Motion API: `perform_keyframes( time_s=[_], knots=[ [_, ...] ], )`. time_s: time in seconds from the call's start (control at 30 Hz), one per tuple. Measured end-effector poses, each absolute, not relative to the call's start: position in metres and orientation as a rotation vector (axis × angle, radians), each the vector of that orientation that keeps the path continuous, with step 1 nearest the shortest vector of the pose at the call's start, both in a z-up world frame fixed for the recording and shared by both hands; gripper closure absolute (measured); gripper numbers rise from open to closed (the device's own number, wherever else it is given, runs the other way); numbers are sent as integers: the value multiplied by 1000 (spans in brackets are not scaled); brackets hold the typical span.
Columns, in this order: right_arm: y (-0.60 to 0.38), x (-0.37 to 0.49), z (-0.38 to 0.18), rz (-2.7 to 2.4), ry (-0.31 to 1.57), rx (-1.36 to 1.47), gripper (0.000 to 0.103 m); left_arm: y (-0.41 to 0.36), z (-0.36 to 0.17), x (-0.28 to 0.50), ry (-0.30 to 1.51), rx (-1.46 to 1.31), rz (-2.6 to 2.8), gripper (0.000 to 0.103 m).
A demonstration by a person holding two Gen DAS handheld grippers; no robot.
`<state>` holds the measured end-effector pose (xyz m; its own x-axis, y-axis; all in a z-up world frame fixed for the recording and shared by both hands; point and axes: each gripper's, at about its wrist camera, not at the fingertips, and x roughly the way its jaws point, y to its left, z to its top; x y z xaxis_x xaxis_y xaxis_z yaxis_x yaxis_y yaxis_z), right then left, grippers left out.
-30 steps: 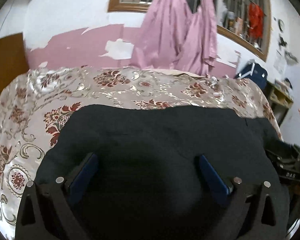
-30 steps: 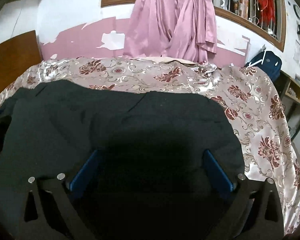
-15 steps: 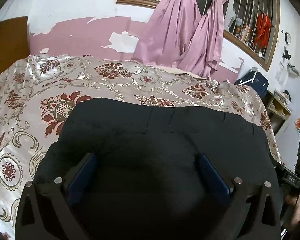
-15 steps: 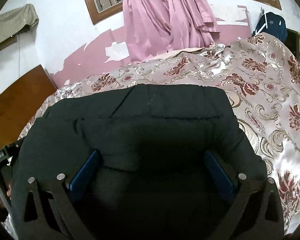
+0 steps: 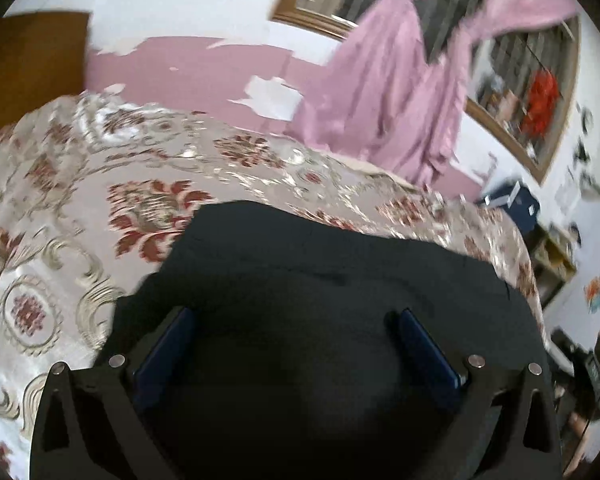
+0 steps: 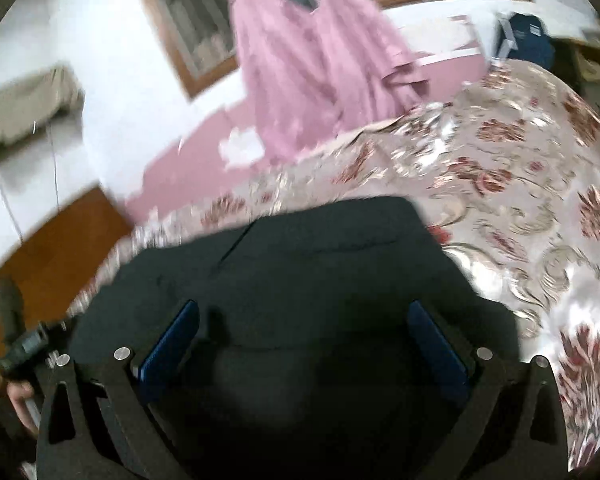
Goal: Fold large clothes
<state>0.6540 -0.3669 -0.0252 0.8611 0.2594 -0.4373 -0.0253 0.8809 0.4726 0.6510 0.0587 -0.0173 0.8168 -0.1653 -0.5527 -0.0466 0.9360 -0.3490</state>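
A large black garment (image 5: 340,264) lies spread on the floral satin bedspread (image 5: 80,200), its far edge straight across the bed. My left gripper (image 5: 294,314) hovers over the garment's left part, blue pads wide apart, open with only flat cloth beneath. In the right wrist view the same black garment (image 6: 320,248) fills the lower middle. My right gripper (image 6: 303,306) is open above its right part, near the bedspread (image 6: 520,168). The left gripper's body (image 6: 24,348) and a hand (image 6: 18,396) show at that view's left edge. Both views are motion-blurred.
Behind the bed hangs a pink curtain (image 5: 400,92) under a barred window (image 5: 528,76). A wooden headboard (image 6: 52,256) stands at the bed's left end. A dark blue bag (image 5: 508,204) and a shelf (image 5: 552,256) are past the bed's right end.
Both cameras have tilted and the views are now blurred. The garment's far edge sits lower in both views, with more wall and window above. Both grippers stay open.
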Motion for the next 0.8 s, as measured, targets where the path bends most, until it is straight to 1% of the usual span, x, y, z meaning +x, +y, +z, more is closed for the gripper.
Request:
perform_keyframes(
  time_s=[0.13,0.33,0.57,0.7,0.8],
  knots=[
    [-391,641,-34,132,475,581,1,82,-19,646,604,-427,-9,0],
    [-401,626,-41,85,460,598,1,112,-27,640,630,-446,51,0],
    [-427,626,-56,83,586,632,1,153,-53,632,705,-514,57,0],
    [-433,634,-72,105,714,619,1,156,-60,637,756,-503,-16,0],
    [-432,639,-75,155,755,595,1,155,-65,642,798,-490,-89,0]
  ],
)
